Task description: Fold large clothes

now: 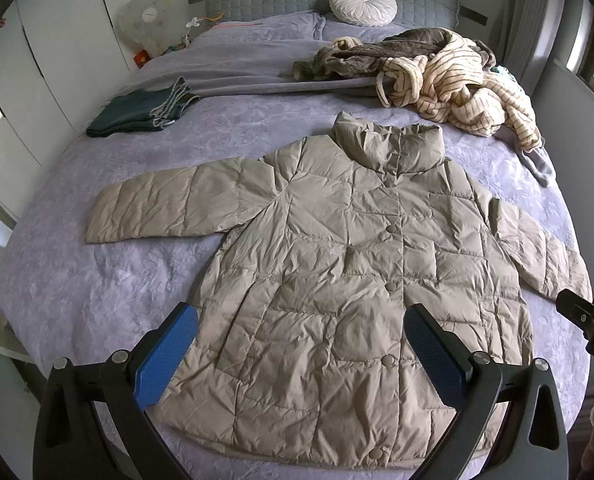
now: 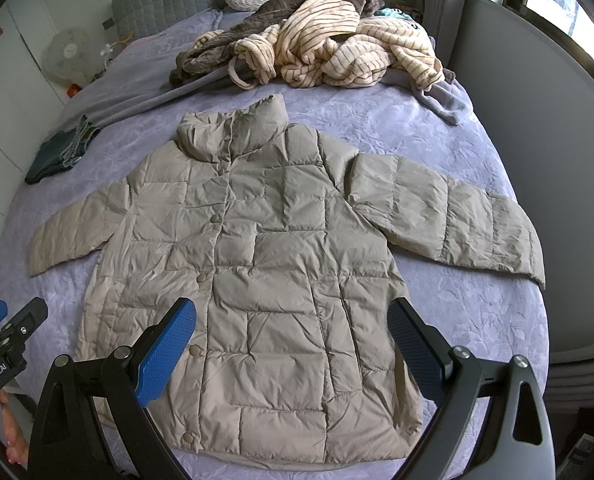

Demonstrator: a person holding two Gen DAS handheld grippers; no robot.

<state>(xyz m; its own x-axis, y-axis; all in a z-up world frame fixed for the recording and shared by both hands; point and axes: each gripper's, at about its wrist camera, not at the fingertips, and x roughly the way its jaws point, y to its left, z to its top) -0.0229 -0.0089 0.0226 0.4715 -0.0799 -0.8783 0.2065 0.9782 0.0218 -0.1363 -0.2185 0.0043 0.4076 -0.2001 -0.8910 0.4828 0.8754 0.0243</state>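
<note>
We have the beige quilted jacket [image 1: 337,280] spread flat, front up and snapped shut, on the lavender bedspread [image 1: 77,300], collar toward twelve o'clock and hem toward six, with both sleeves stretched out to nine and three; as we judge it, the laying-out is done and no fold has been made yet, so both sleeves and the body remain to be folded. Our left gripper [image 1: 301,344] hovers over the hem with its jaws spread wide and nothing between them, and our right gripper [image 2: 293,340] does the same over the lower right part of the jacket, jaws equally wide and empty. At about ten o'clock a dark green folded garment [image 1: 137,112] looks already done, while at one o'clock a heap of striped cream and grey-brown clothes [image 1: 437,72] waits unfolded near the round white cushion [image 1: 363,2]. We see no basket, box or other container in either view.
</note>
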